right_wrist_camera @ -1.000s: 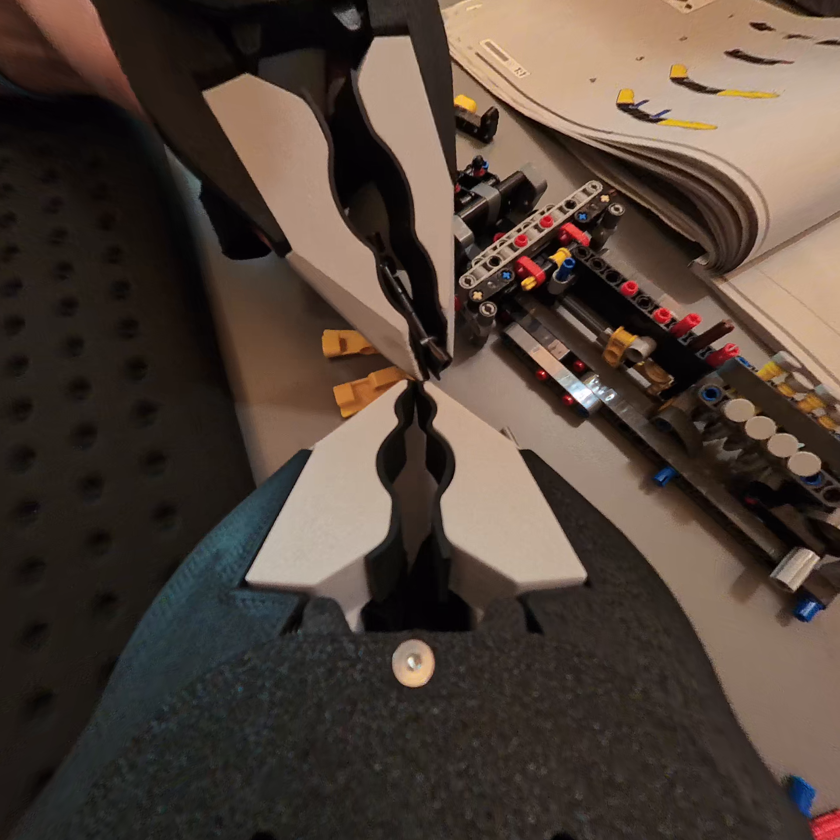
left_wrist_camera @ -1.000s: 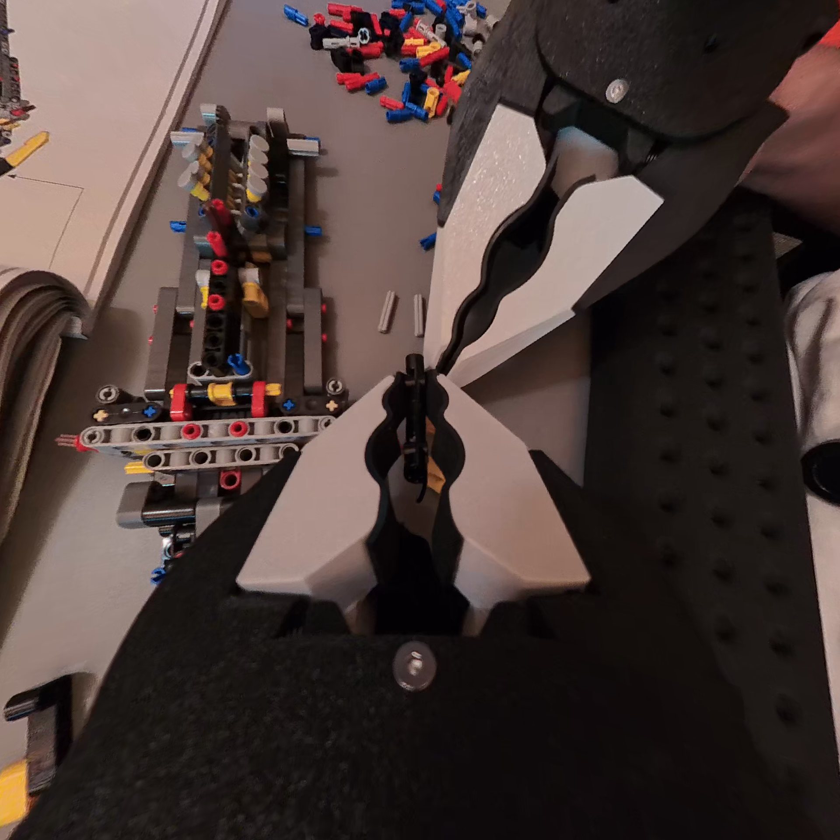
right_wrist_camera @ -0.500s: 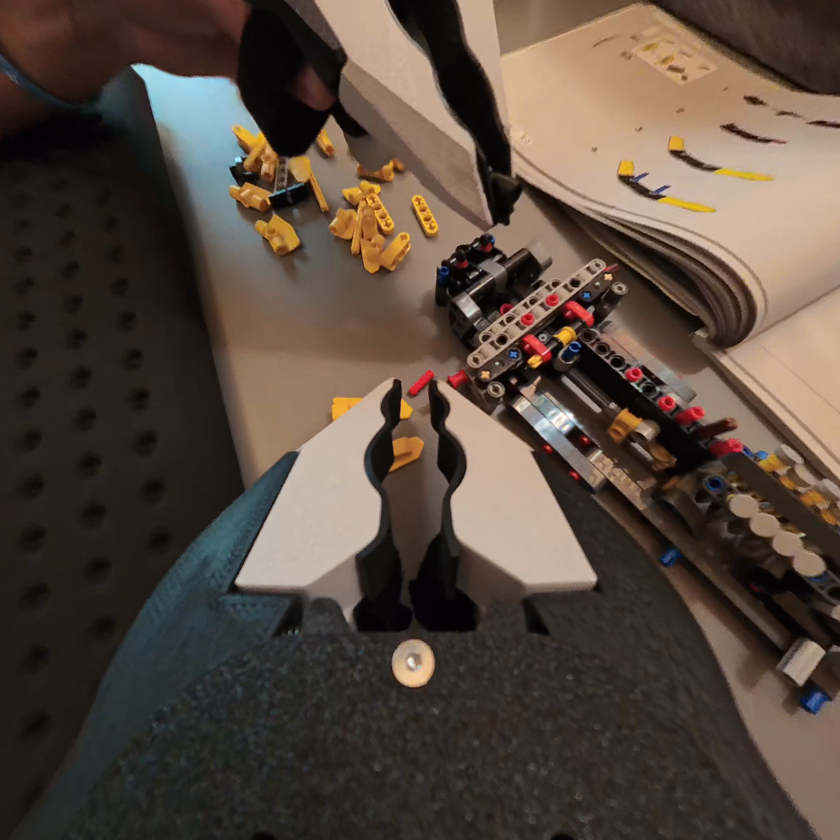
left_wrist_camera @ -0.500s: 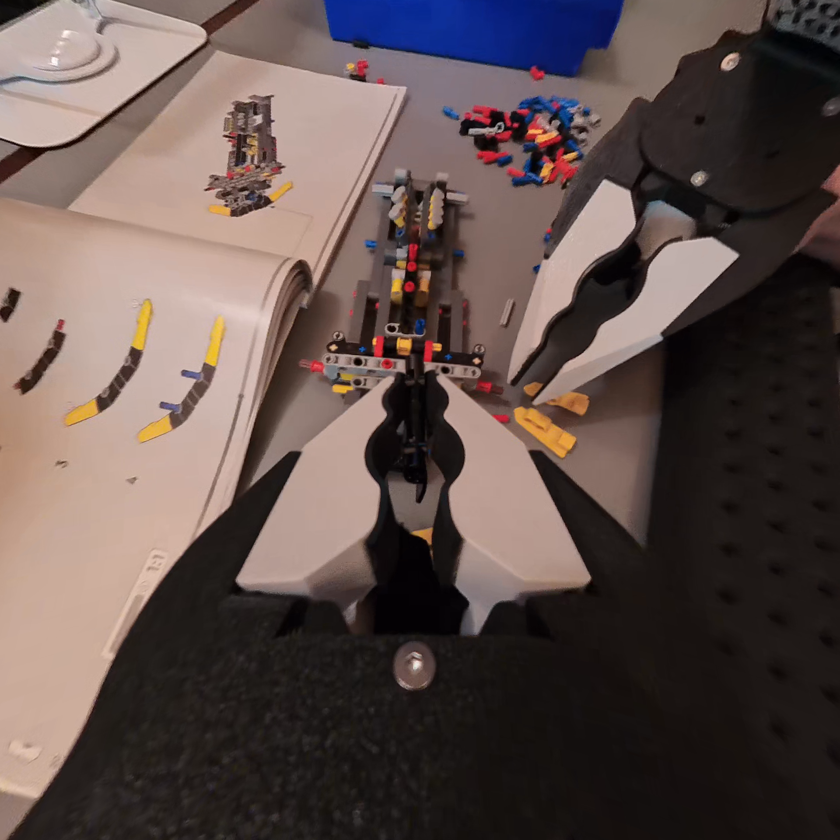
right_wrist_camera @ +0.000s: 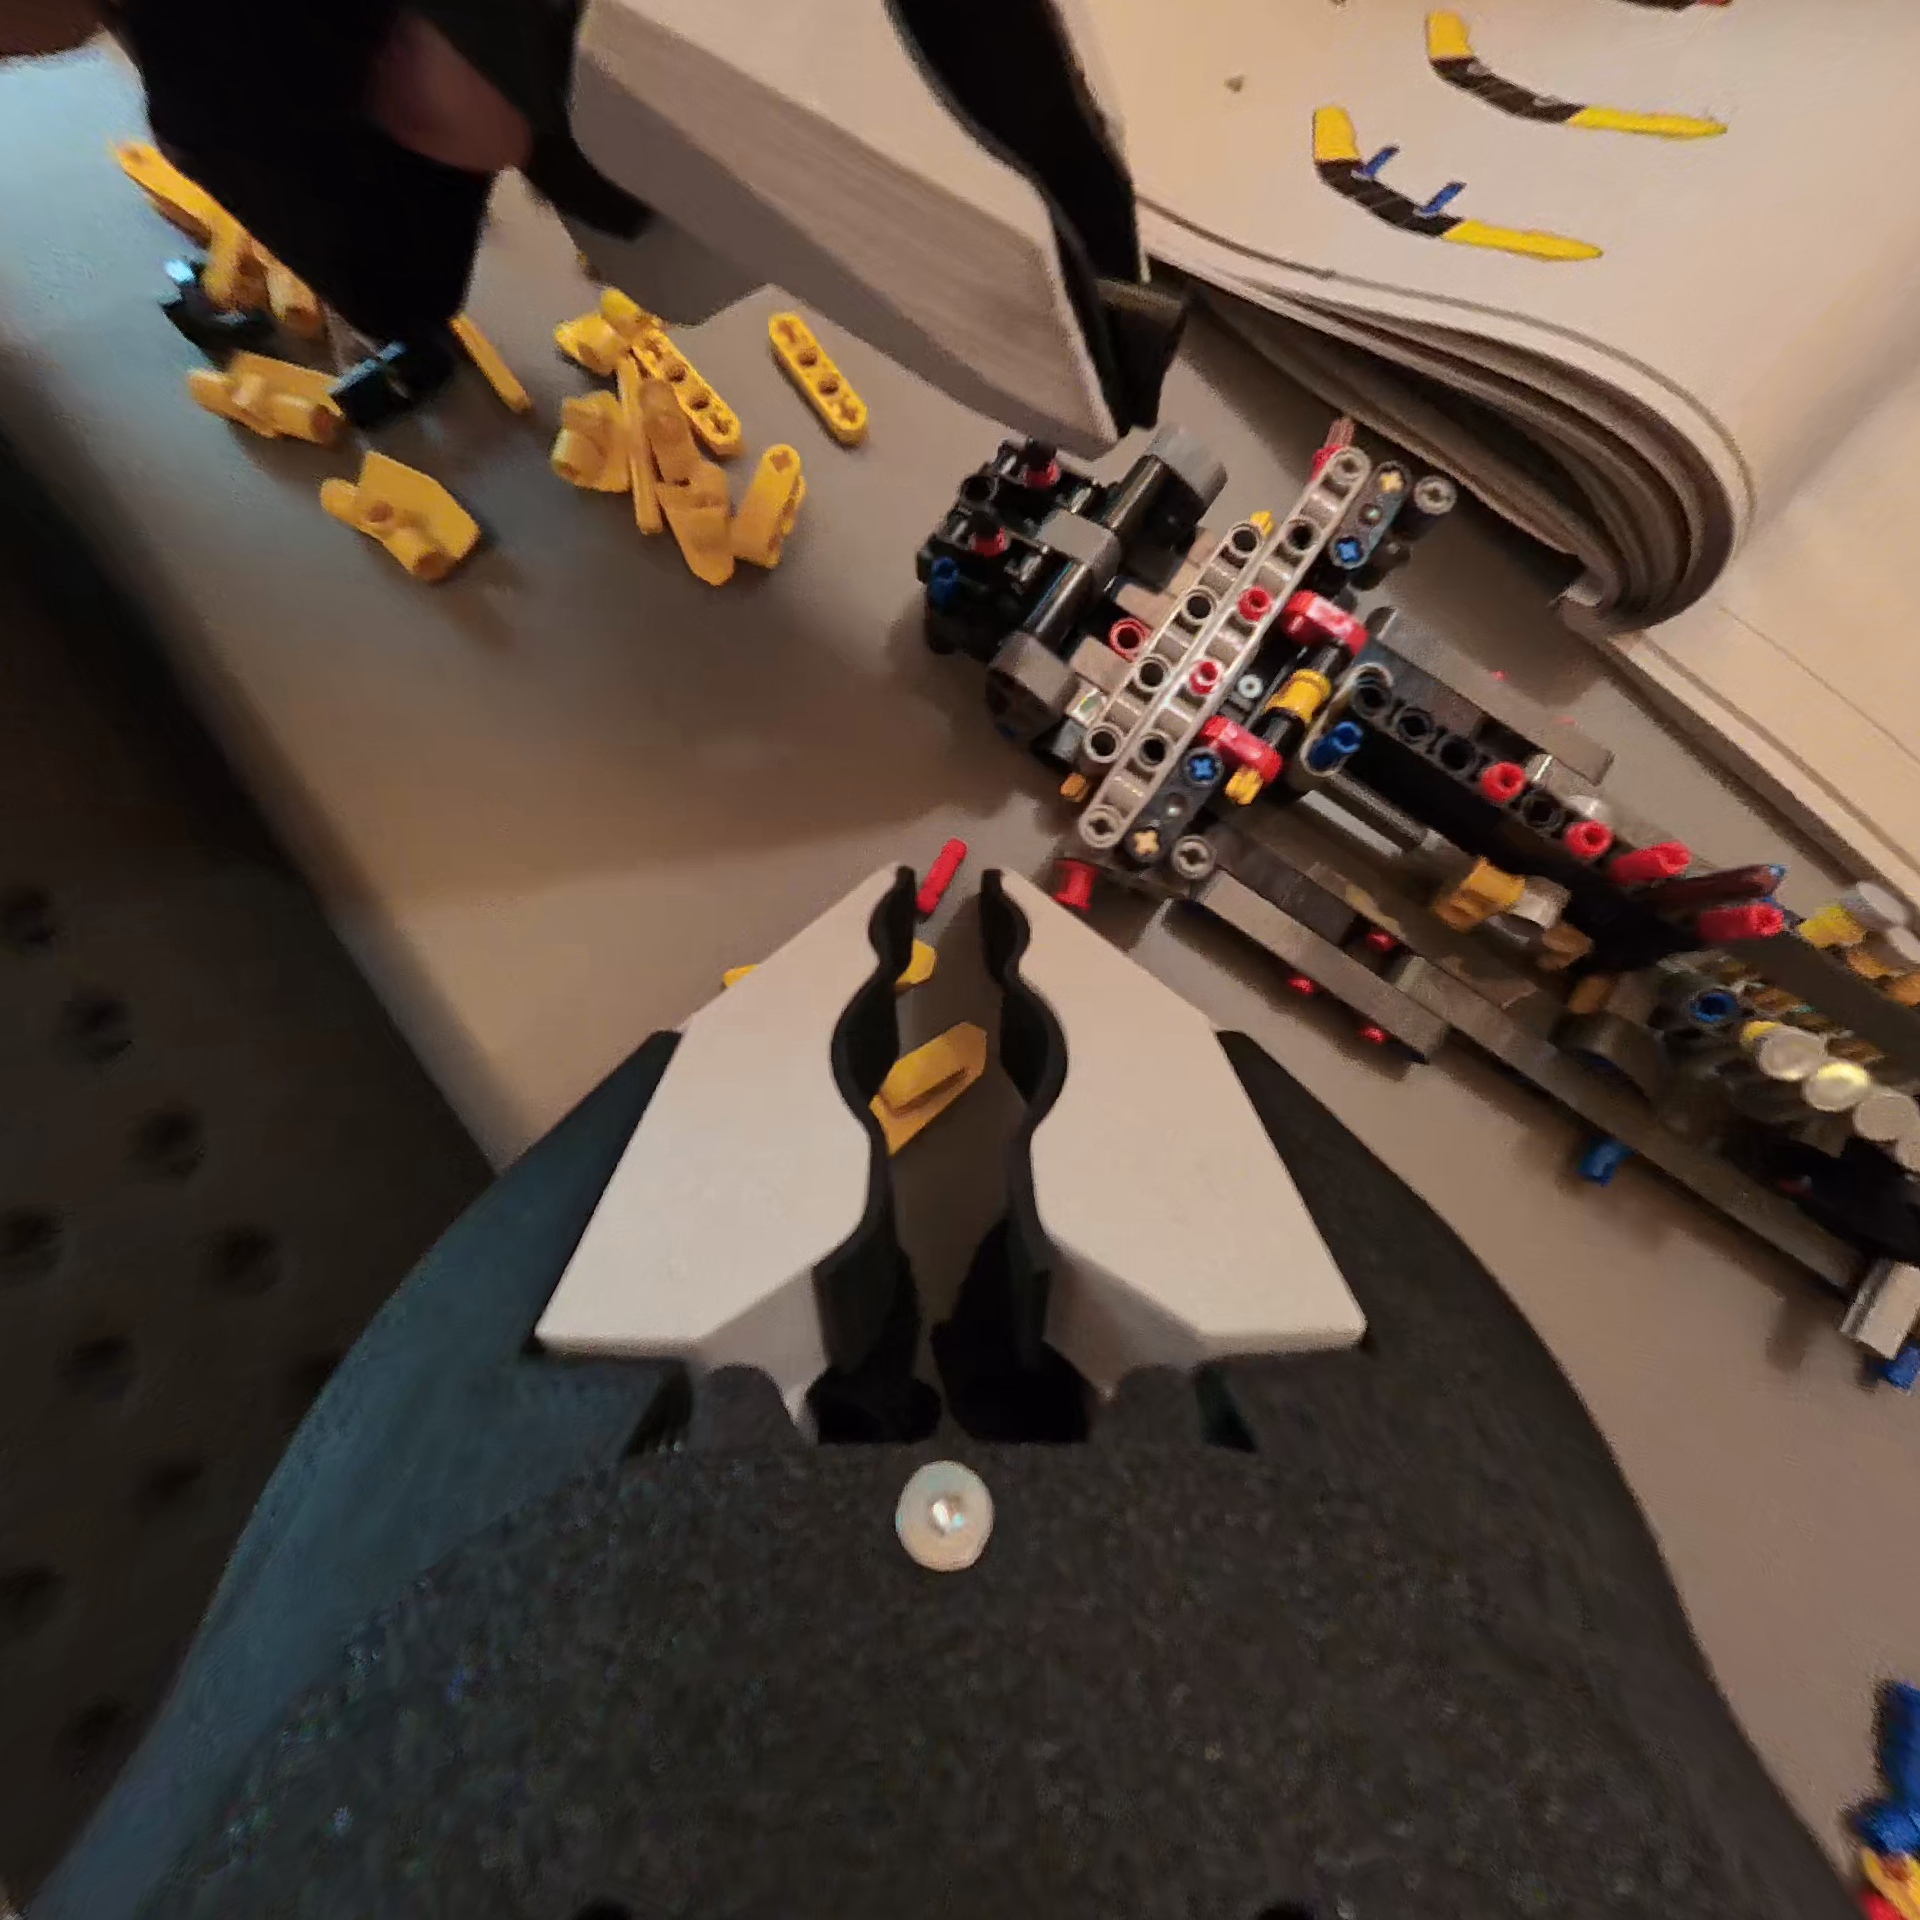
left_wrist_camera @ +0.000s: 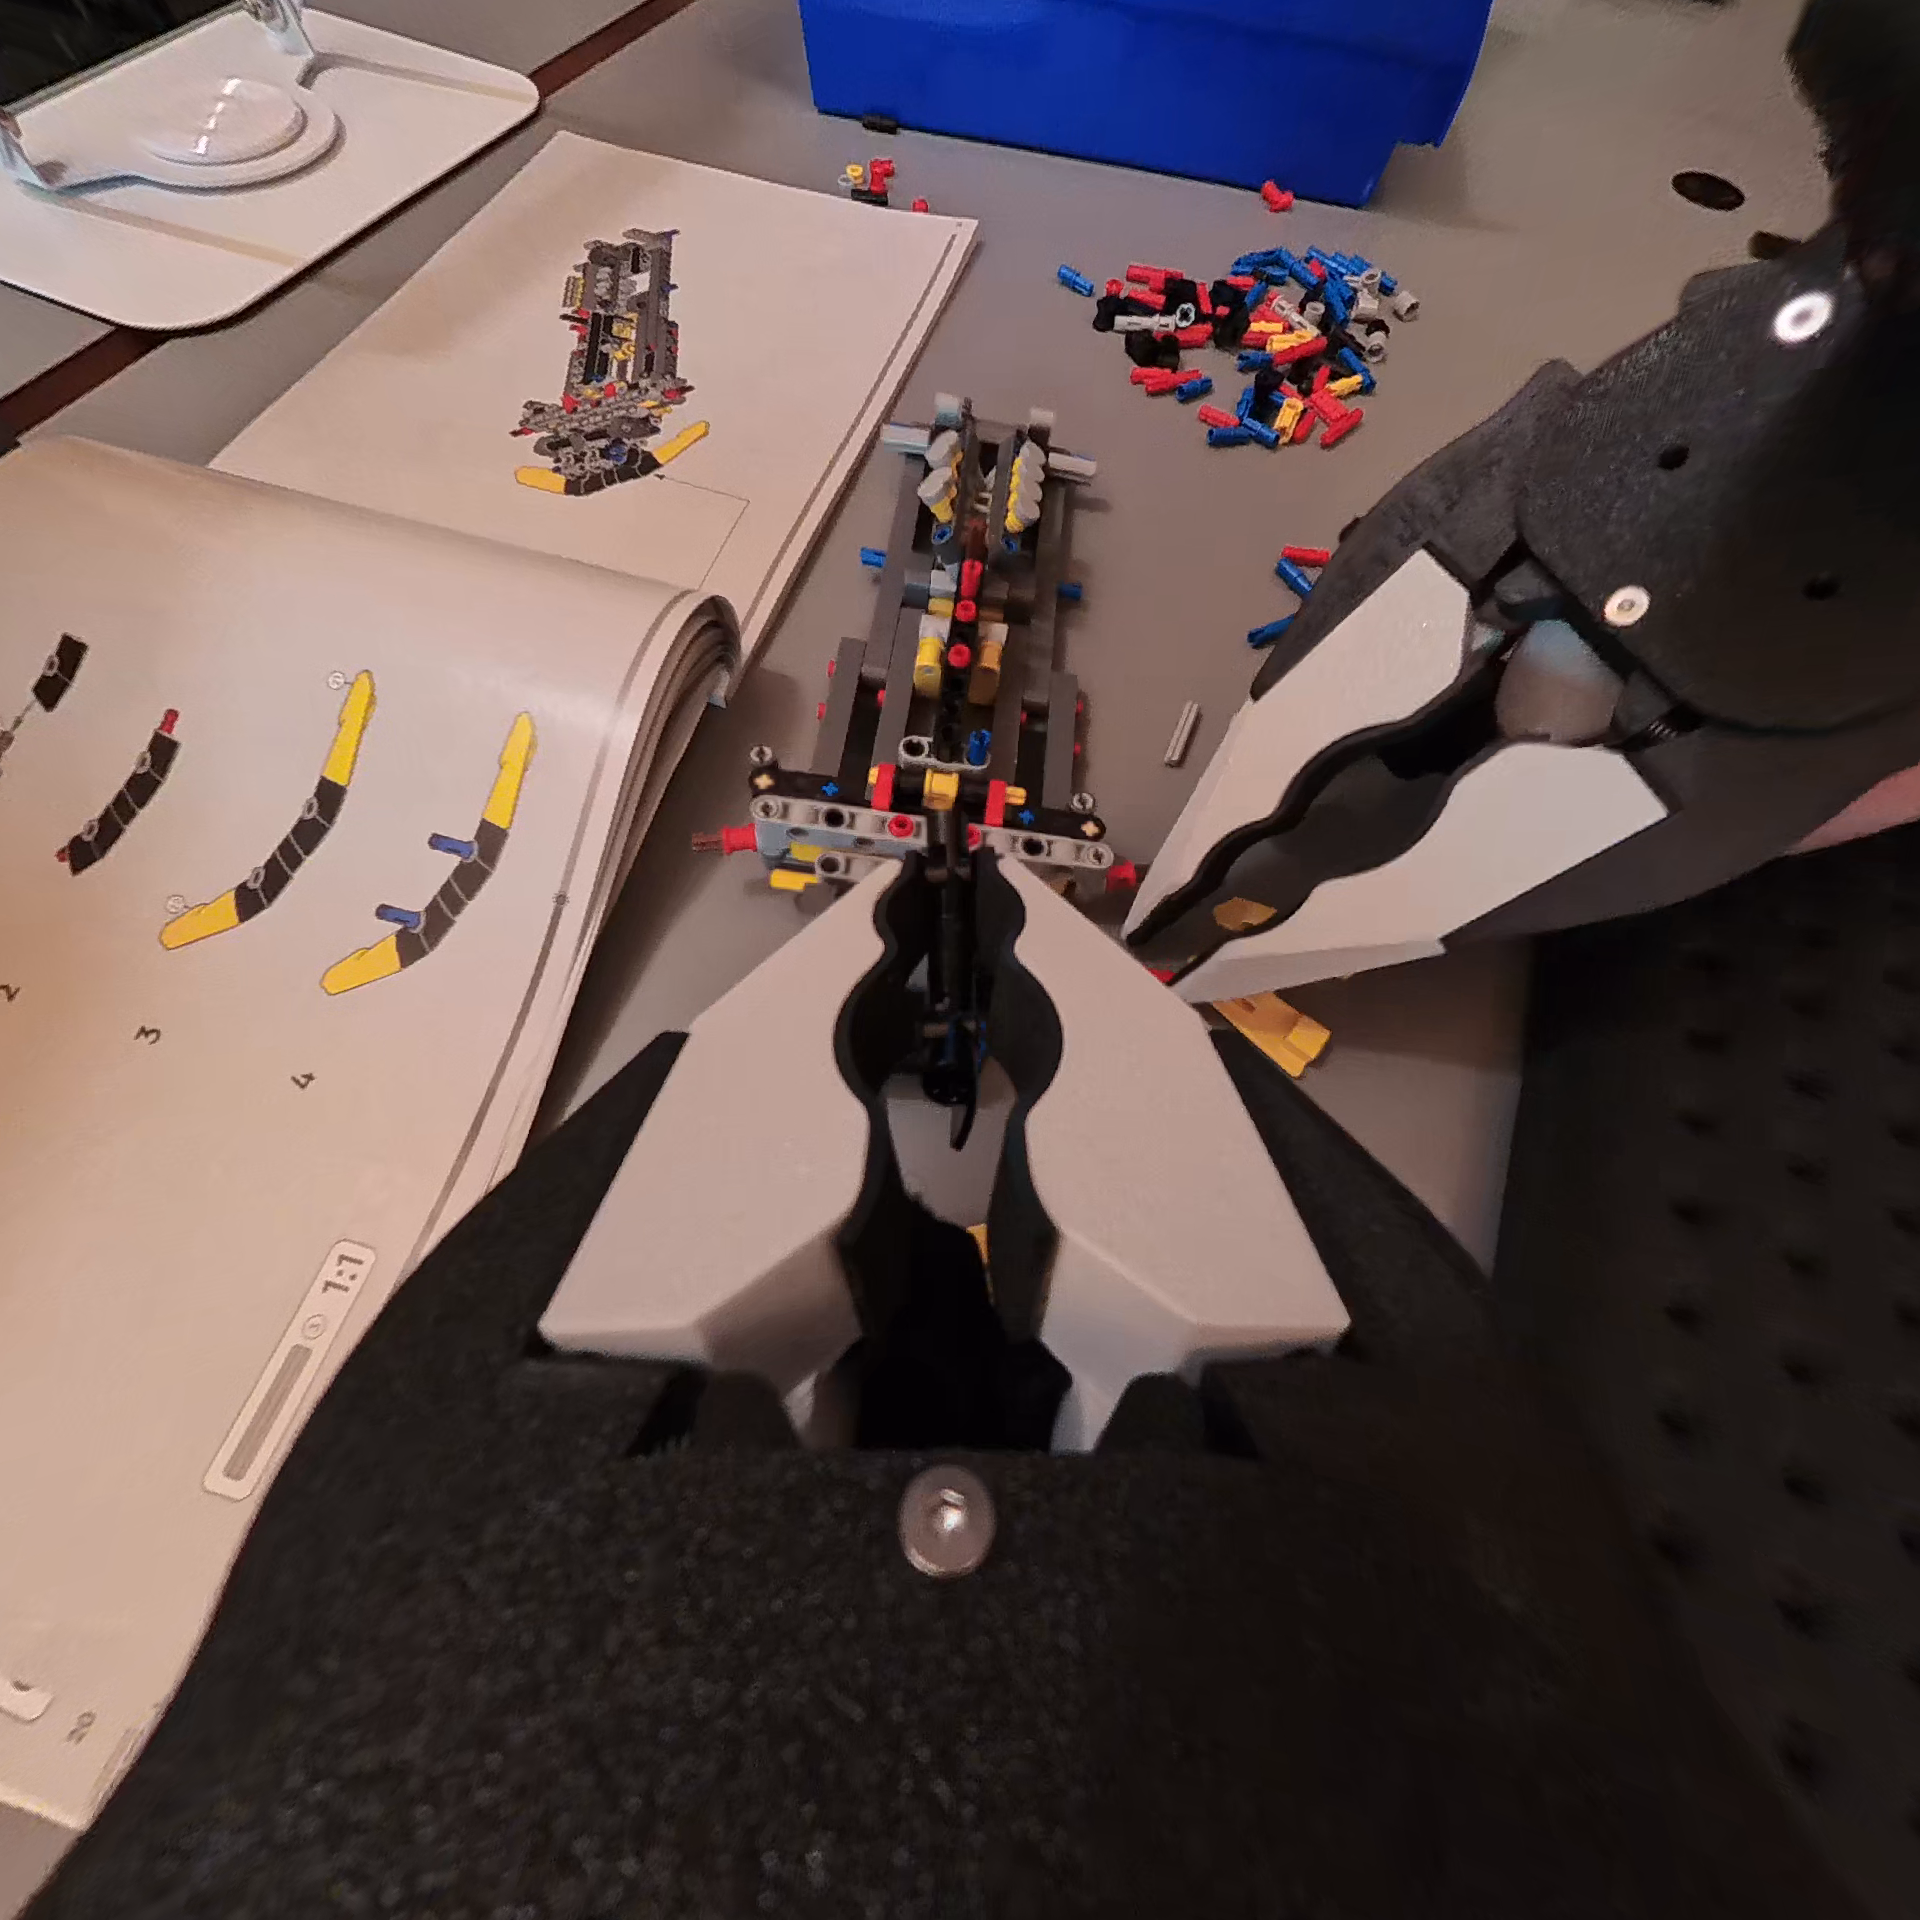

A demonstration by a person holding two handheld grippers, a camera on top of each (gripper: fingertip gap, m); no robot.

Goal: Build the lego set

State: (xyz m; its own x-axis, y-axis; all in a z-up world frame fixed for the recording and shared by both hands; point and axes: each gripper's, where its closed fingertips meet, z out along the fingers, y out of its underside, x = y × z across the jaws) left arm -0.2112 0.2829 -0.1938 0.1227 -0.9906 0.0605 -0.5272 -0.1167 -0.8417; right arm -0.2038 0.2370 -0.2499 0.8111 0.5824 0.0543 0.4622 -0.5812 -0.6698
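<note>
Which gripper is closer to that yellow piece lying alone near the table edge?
Right. The right gripper is open, low over the yellow piece, which shows between its fingers. The left gripper, shut on a thin black piece, sits farther off by the model's front end.

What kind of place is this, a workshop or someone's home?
Probably a hobby or work table indoors; I can't tell which. An open instruction booklet lies beside a half-built lego model, with loose sorted pieces and a blue bin on the grey table.
</note>
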